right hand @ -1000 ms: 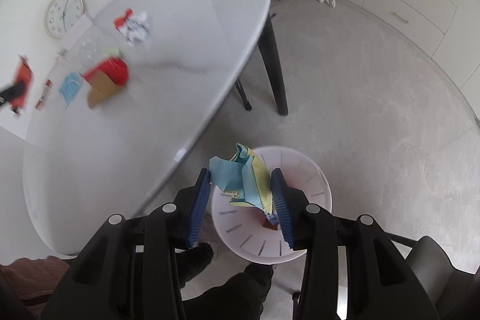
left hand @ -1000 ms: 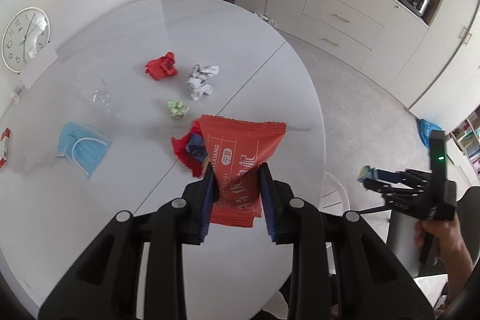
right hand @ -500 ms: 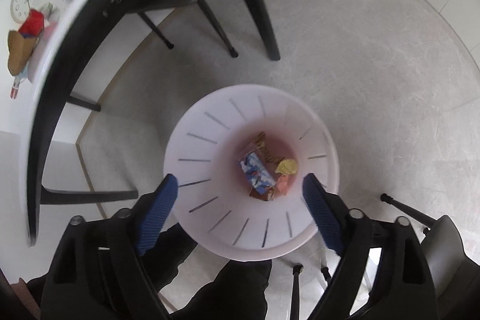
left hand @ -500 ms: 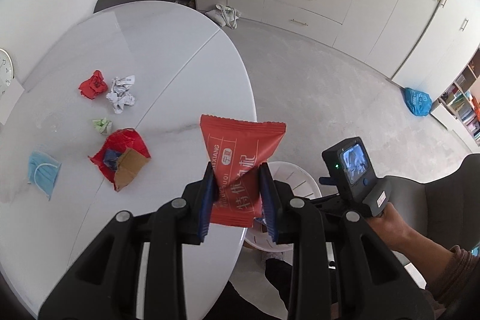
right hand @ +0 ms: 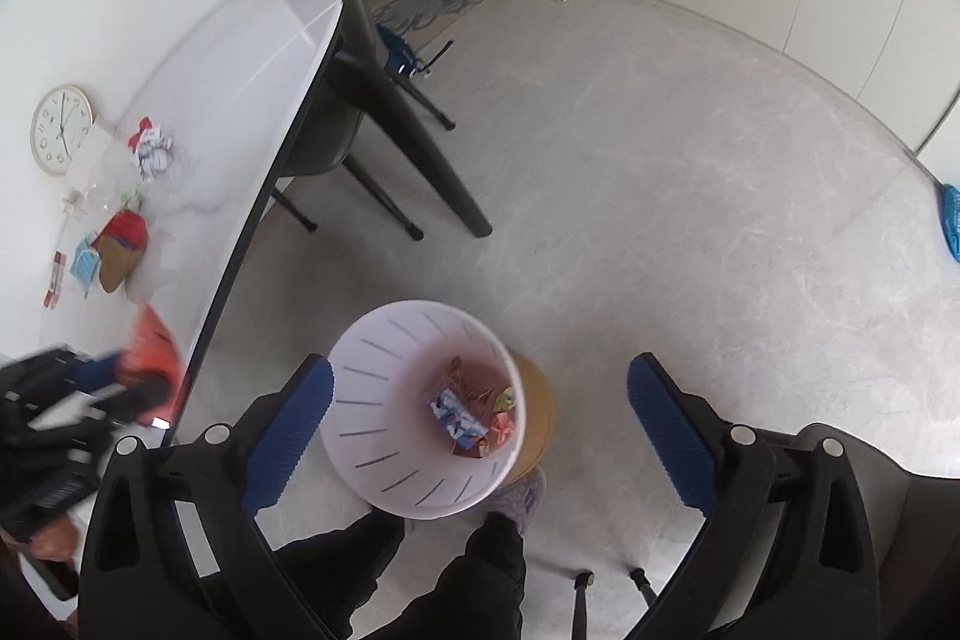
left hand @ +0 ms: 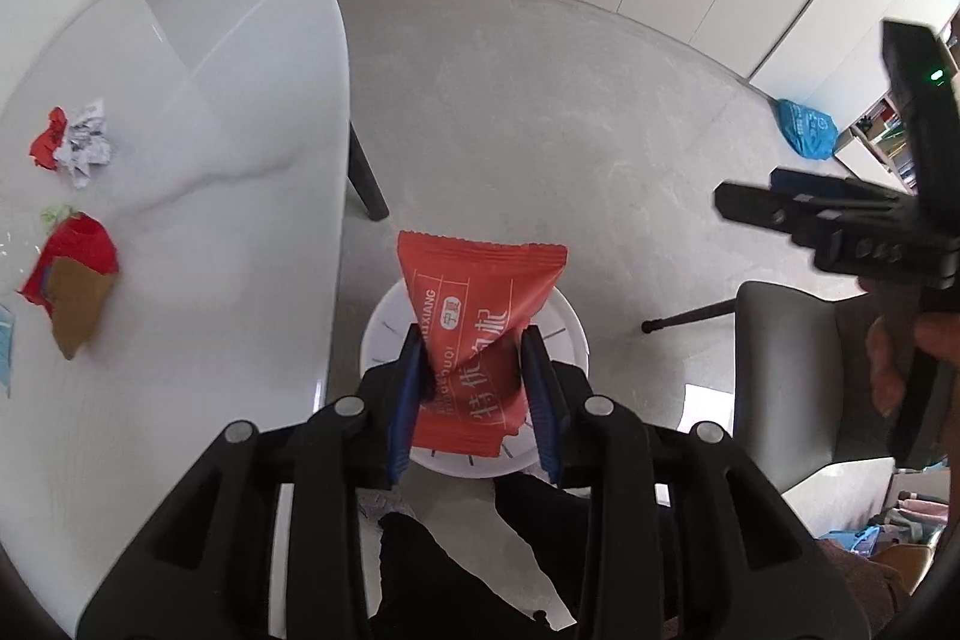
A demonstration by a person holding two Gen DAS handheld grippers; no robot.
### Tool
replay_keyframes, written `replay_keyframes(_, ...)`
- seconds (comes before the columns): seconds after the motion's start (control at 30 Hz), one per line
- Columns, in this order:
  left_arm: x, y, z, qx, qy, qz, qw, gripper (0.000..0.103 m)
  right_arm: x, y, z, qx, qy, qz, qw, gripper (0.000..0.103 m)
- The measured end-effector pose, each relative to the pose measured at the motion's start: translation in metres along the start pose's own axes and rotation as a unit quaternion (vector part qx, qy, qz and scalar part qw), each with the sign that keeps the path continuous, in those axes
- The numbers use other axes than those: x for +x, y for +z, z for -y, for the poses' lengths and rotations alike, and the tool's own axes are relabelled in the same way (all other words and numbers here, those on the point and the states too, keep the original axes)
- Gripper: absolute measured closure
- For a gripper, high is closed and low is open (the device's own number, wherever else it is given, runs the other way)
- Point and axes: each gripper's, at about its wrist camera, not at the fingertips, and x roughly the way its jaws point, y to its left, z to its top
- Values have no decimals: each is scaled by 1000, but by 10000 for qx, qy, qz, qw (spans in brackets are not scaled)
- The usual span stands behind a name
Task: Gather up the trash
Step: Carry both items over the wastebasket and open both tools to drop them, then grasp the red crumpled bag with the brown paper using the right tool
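My left gripper (left hand: 474, 358) holds a red snack wrapper (left hand: 480, 292) above the white slotted bin (left hand: 384, 322) on the floor. Its jaws are opening, but the pads still touch the wrapper's sides. In the right wrist view the same wrapper (right hand: 153, 358) shows blurred at lower left, next to the table edge. My right gripper (right hand: 480, 376) stands wide, its jaws still opening, with nothing between the pads; the bin (right hand: 372, 400) is below it with several wrappers inside. The white table (left hand: 180, 160) carries crumpled white paper (left hand: 87, 148), a red bag with cardboard (left hand: 72, 274) and a blue mask (right hand: 84, 265).
A grey chair (left hand: 780, 340) stands right of the bin, and the person's dark legs (left hand: 480, 550) are just behind it. A tan round stool (right hand: 540, 400) sits against the bin. A blue bag (left hand: 804, 130) lies on the floor by the cabinets. A clock (right hand: 60, 130) leans on the wall.
My left gripper carried the red wrapper off the table to above the bin. My right gripper let the blue and yellow paper drop into the bin, opened wide and drew back.
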Motion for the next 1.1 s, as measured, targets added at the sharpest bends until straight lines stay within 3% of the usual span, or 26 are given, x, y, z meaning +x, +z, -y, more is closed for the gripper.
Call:
replay_keyframes(0.03, 13, -2, 2, -29, -34, -170, 9998, 55, -5, 0, 3, 1, -7, 26, 10000, 5)
replay_keyframes(0.1, 30, -4, 3, -95, 15, -372, 9993, 38, -8, 1, 10, 13, -15, 28, 10000, 4)
replay_keyframes(0.33, 51, -6, 4, -88, 168, -463, 9987, 22, -2, -5, 21, 103, -121, -200, 9997, 4)
replay_keyframes(0.6, 29, -3, -2, -186, 265, -225, 9992, 18, -7, -5, 7, -90, -73, -174, 9998, 4)
replay_keyframes(0.7, -2, 0, -10, -335, 288, 94, 9990, 18, -27, 4, -8, -292, -17, 89, 9995, 4)
replay_keyframes(0.8, -43, 0, -28, -590, 364, 523, 9962, 10, -46, 15, -34, -568, 166, 396, 9975, 4)
replay_keyframes(0.97, -101, -12, -79, -1131, 850, 1028, 9846, 8, -68, 29, -91, -1207, 571, 757, 9881, 3)
replay_keyframes(1.1, -131, -28, -122, -1513, 1332, 1212, 9719, 8, -66, 37, -139, -1716, 864, 832, 9778, 3)
